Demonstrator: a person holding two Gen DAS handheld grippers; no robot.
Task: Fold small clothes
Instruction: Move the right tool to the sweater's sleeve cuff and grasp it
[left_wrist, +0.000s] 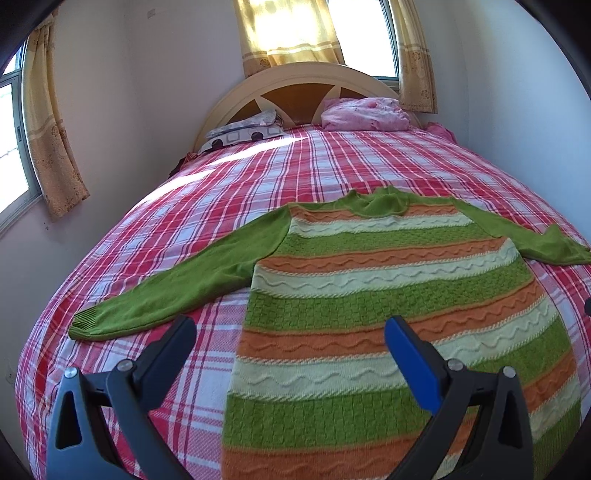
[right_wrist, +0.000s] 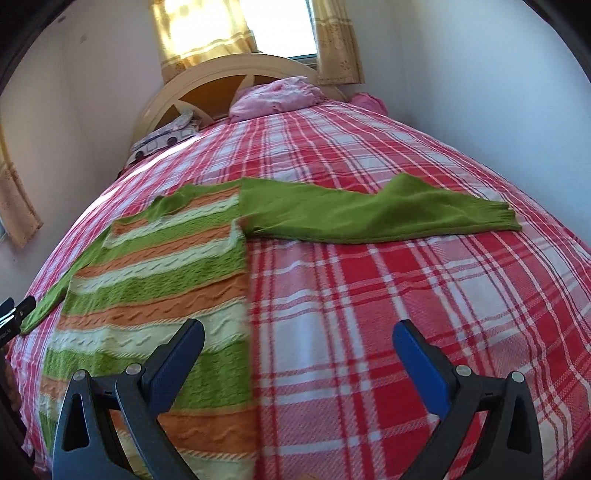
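Bed with red, pink and white plaid cover (left_wrist: 303, 166), arched cream headboard behind. On it: green, orange and cream striped knit sweater (left_wrist: 388, 295), spread flat, sleeves outstretched; grey patterned pillow (left_wrist: 245, 129); pink bundled bedding (left_wrist: 364, 112).

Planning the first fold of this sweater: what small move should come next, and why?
Probably lower the left gripper onto the left sleeve's cuff and pinch it, ready to fold across the striped body. The sweater lies flat with both sleeves spread, and both grippers' jaws are open and empty above it.
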